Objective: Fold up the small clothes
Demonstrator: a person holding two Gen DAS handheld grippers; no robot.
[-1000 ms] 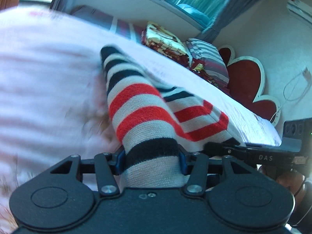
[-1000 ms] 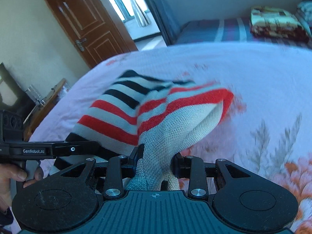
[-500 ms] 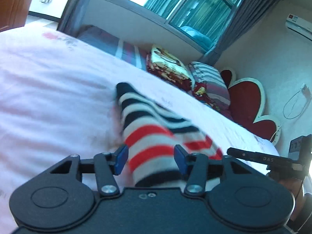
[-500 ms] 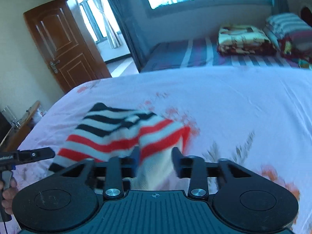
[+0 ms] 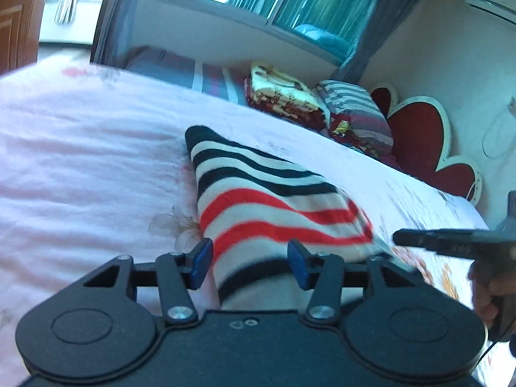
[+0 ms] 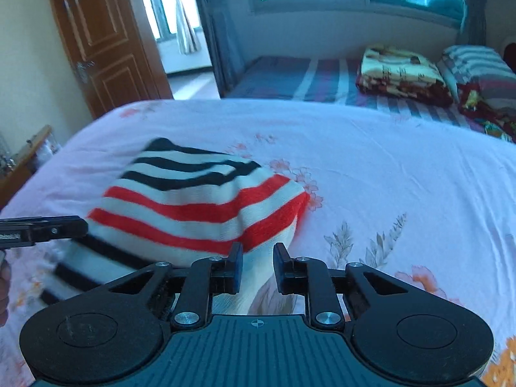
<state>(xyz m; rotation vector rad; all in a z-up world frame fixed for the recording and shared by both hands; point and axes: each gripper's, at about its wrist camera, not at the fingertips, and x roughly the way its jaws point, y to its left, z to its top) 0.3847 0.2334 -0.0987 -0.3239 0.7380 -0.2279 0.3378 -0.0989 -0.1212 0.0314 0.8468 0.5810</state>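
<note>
Standing by the bed (image 5: 80, 161), I see the small striped sweater (image 5: 274, 200) lying flat on the pink flowered sheet. It is banded in black, white and red and is just ahead of both tools.

The left tool (image 5: 250, 266) hangs over the sweater's near end, tilted downward. Its jaws stand about half open. The black-banded hem shows in the gap between the blue pads (image 5: 201, 262). A strip of sheet shows between the left pad and the cloth, so nothing is pinched. The sweater runs forward from this tool and off to its right, with the black stripes at the far end.

The right tool (image 6: 258, 267) is over the other near corner of the sweater. Its jaws have just been closing and now leave only a narrow gap. Cream knit shows through that gap, but it seems to lie below the pads, not caught between them. From this tool the sweater (image 6: 193, 200) spreads ahead and to the left, its red-edged fold nearest the fingers.

Seen from the left tool, a black finger of the other tool reaches in from the right, with the right hand (image 5: 490, 290) behind it.

Farther ahead of both tools, across the sheet, are a folded patterned blanket (image 6: 400, 67) and a striped pillow (image 6: 477, 61). A wooden door (image 6: 103, 48) stands off to the left.
</note>
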